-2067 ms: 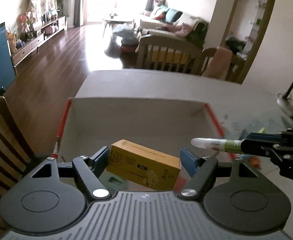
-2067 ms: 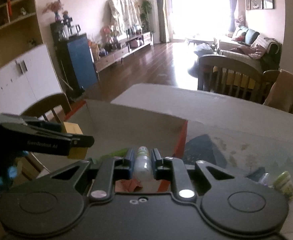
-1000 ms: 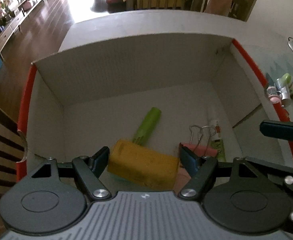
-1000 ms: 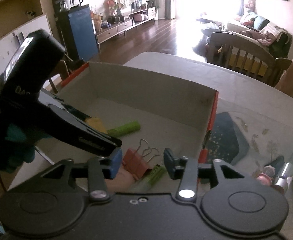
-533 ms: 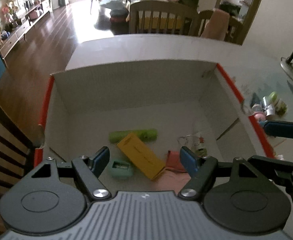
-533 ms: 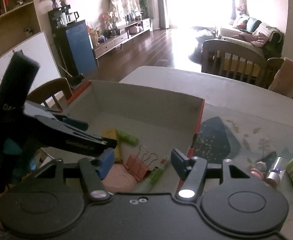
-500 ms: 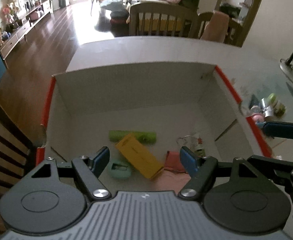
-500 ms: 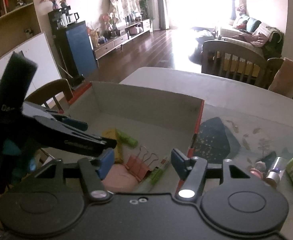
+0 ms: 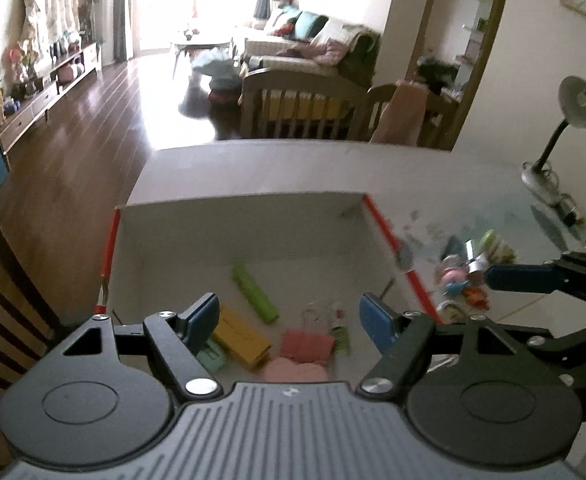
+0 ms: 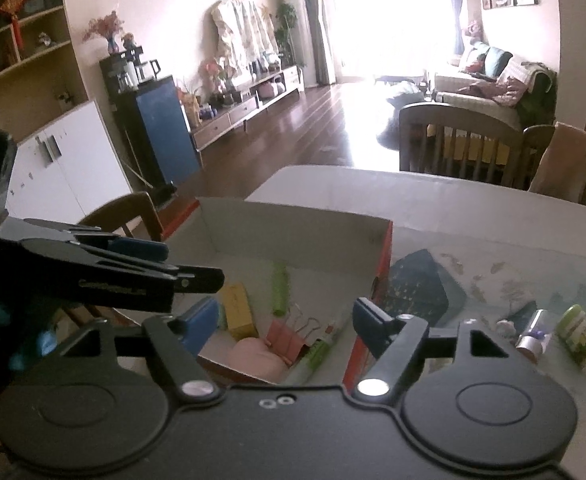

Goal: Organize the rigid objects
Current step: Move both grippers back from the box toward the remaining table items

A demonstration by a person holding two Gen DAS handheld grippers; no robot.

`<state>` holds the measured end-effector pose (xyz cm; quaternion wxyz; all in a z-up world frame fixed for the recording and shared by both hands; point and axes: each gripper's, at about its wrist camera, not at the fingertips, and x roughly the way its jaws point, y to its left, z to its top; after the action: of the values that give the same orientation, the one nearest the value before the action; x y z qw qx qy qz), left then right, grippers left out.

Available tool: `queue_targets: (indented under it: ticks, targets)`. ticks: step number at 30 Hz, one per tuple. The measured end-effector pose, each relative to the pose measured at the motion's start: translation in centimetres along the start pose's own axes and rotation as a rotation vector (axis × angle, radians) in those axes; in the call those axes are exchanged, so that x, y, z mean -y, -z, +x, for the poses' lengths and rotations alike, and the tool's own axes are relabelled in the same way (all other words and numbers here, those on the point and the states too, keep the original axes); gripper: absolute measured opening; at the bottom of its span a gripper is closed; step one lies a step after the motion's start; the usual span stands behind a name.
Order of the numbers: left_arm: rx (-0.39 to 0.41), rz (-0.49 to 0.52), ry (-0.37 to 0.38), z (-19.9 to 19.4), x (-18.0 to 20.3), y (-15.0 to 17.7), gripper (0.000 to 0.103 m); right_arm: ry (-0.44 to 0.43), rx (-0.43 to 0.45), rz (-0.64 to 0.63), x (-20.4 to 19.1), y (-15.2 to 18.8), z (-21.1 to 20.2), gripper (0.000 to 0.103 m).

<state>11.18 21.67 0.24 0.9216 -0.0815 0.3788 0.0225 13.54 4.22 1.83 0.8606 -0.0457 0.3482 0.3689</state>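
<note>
A red-edged cardboard box (image 9: 237,224) stands on the table and holds a yellow carton (image 9: 243,336), a green tube (image 9: 255,294), a pink binder clip (image 9: 307,346), a pink round object (image 9: 293,372), a mint item (image 9: 211,356) and a green-labelled tube (image 10: 313,356). My left gripper (image 9: 291,318) is open and empty above the box's near side. My right gripper (image 10: 283,320) is open and empty above the box's right near corner. The box (image 10: 301,232) also shows in the right wrist view.
Several small items lie on the table right of the box: a silver cylinder (image 10: 533,338), a green-white bottle (image 10: 579,334) and a dark blue pouch (image 10: 421,290). A desk lamp (image 9: 561,136) stands far right. Wooden chairs (image 9: 301,108) stand beyond the table and one (image 9: 1,304) at the left.
Both grippers have risen and pulled back from the box. The yellow carton and the green-labelled tube, released earlier, now lie in the box.
</note>
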Motion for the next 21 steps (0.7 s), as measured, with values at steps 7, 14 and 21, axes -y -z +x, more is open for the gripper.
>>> queue_targets:
  ticks: [7, 14, 21]
  targets:
    - [0.06, 0.003, 0.026, -2.4, 1.9, -0.1, 0.077, -0.008, 0.061, 0.022, 0.7, 0.1, -2.7, 0.084]
    - [0.105, 0.009, 0.045, -3.7, 4.0, -0.2, 0.077, -0.024, 0.115, 0.033, 1.7, 0.9, -5.3, 0.094]
    - [0.133, 0.011, 0.069, -4.2, 6.4, 0.0, 0.083, 0.002, 0.161, 0.048, 3.8, 1.7, -7.5, 0.101]
